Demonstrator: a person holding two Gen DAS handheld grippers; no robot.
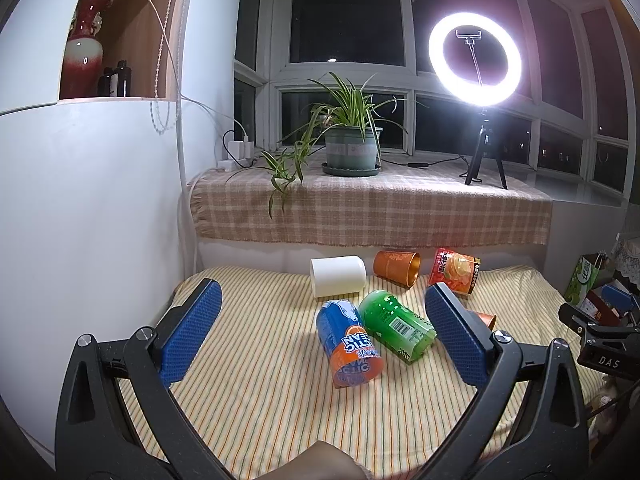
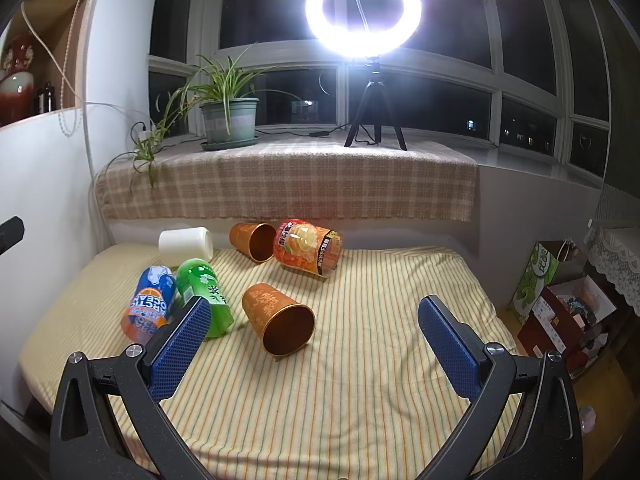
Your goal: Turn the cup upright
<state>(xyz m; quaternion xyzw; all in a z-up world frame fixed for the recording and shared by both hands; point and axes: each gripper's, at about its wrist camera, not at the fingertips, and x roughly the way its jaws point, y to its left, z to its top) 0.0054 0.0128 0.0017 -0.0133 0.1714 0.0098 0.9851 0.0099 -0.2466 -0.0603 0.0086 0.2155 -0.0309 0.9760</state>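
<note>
Several cups lie on their sides on a striped cloth [image 2: 360, 380]. A blue-and-orange cup [image 1: 348, 344] [image 2: 150, 304] and a green cup [image 1: 396, 328] [image 2: 204, 292] lie side by side. A white cup [image 1: 338, 276] [image 2: 186, 244], an orange patterned cup [image 1: 396, 268] [image 2: 252, 240] and a red-orange printed cup [image 1: 454, 270] [image 2: 308, 248] lie at the back. A nearer orange cup [image 2: 278, 320] faces the right wrist camera, mostly hidden in the left wrist view [image 1: 486, 318]. My left gripper [image 1: 324, 332] is open above the blue and green cups. My right gripper [image 2: 314, 340] is open just short of the near orange cup.
A checked-cloth window sill [image 2: 288, 176] behind holds a potted plant [image 1: 350, 148] [image 2: 230, 120] and a ring light on a tripod [image 1: 476, 64] [image 2: 364, 12]. A white wall [image 1: 88, 200] bounds the left. Boxes and a green bag [image 2: 536, 280] stand right of the bed.
</note>
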